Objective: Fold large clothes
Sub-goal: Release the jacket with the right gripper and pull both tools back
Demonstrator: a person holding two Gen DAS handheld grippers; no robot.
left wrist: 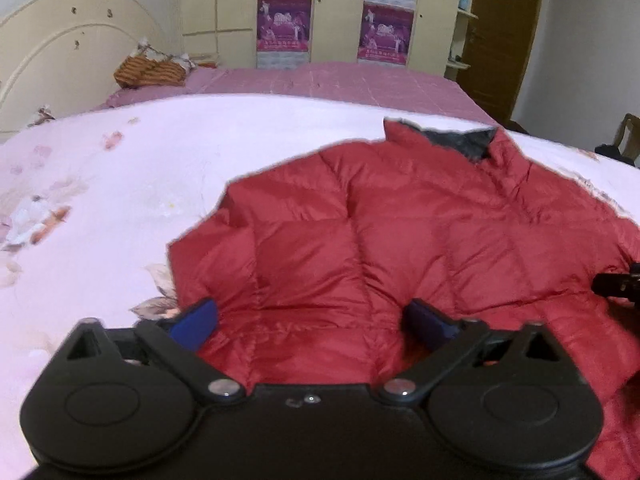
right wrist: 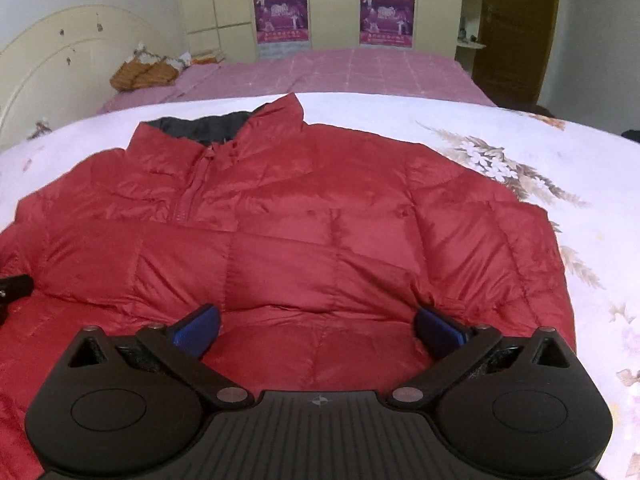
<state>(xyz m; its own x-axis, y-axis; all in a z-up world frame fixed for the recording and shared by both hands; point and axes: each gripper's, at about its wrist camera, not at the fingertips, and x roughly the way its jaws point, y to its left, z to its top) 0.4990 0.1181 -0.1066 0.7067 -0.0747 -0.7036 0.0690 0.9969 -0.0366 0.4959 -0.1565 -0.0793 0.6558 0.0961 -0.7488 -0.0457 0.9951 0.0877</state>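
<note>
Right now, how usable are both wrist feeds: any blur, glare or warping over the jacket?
Left wrist view: soft focus, the red jacket has smeared edges and the white quilt is washed out. Right wrist view: sharper, zipper and quilting readable. Both: fisheye bends the bed edge and darkens the corners.

The left gripper [left wrist: 312, 322] hangs over a red quilted down jacket [left wrist: 400, 232] spread on a white floral bedspread [left wrist: 120, 200], blue pads [left wrist: 198, 322] wide apart. At the right edge a dark shape [left wrist: 616, 286], perhaps the other gripper, rests on the jacket.
</note>
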